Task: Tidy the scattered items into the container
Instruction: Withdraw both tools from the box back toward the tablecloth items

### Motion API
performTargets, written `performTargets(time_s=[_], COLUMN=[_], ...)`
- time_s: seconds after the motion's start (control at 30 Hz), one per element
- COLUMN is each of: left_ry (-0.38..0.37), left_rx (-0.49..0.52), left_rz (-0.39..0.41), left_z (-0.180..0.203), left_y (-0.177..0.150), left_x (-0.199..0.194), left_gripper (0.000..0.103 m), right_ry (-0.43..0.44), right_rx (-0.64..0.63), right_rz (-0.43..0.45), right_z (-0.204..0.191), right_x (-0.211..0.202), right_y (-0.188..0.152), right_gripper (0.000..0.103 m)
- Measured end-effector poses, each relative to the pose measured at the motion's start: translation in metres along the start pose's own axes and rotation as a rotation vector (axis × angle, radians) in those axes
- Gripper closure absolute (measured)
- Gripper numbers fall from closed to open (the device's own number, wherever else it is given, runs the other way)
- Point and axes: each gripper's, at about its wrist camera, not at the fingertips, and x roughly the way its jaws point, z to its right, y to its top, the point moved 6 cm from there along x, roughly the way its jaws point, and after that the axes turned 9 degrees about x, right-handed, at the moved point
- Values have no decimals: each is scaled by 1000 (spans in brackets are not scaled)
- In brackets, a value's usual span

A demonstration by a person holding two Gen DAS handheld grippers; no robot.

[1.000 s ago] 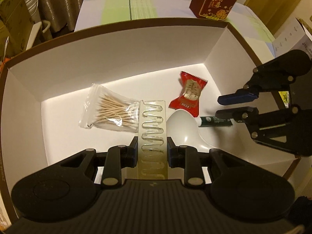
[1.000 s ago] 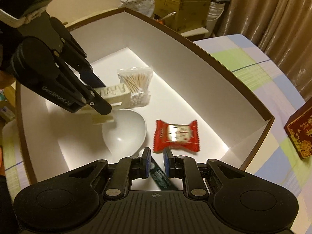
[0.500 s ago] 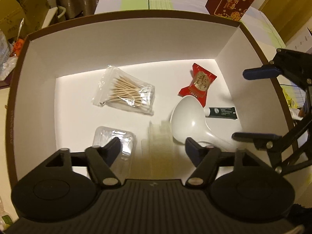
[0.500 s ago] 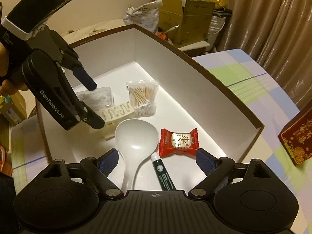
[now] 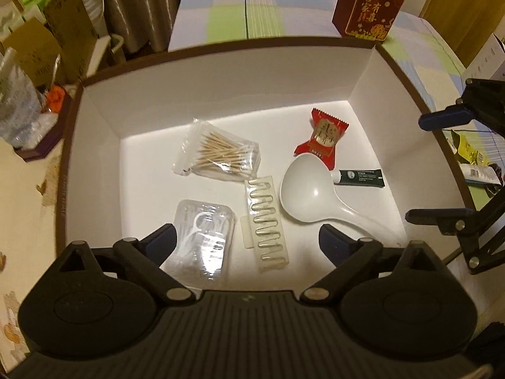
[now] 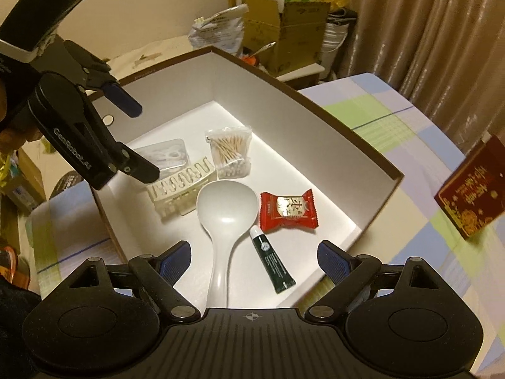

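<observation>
Hovering empty with jaws spread wide, the left gripper (image 5: 246, 241) and right gripper (image 6: 254, 257) frame the box (image 5: 221, 72), where spoon (image 5: 307, 194), tube (image 5: 359, 177), candy (image 5: 322, 139), swabs (image 5: 221, 154), tray (image 5: 266, 221) and floss picks (image 5: 203, 240) lie mid-frame.

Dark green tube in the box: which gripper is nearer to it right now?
Right. The right gripper hangs open just above the tube; the left gripper is open over the far side, by the floss box.
</observation>
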Motion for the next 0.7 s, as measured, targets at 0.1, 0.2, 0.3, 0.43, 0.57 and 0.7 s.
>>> performTargets(time_s=[0.1, 0.2, 0.3, 0.43, 0.57, 0.7], left_ry=[12, 25, 39, 47, 56, 60], left_rx=[-8, -11, -11, -16, -21, -31], left_rz=[26, 44, 54, 68, 81, 86], left_z=[1, 3, 7, 13, 21, 31], left_y=[-1, -3, -7, -13, -19, -27], left_x=[-11, -21, -29, -40, -50, -59], left_gripper=[5, 4, 4, 4, 3, 3], right_ry=[-4, -11, -13, -15, -18, -13], right_rx=[21, 37, 49, 59, 61, 66], right_rz=[13, 26, 42, 61, 79, 97], right_z=[1, 0, -1, -3, -6, -8], right_x=[-10, -19, -30, -42, -55, -68], right_y=[-5, -9, -14, -21, -30, -39], right_gripper=[10, 10, 10, 10, 10, 10])
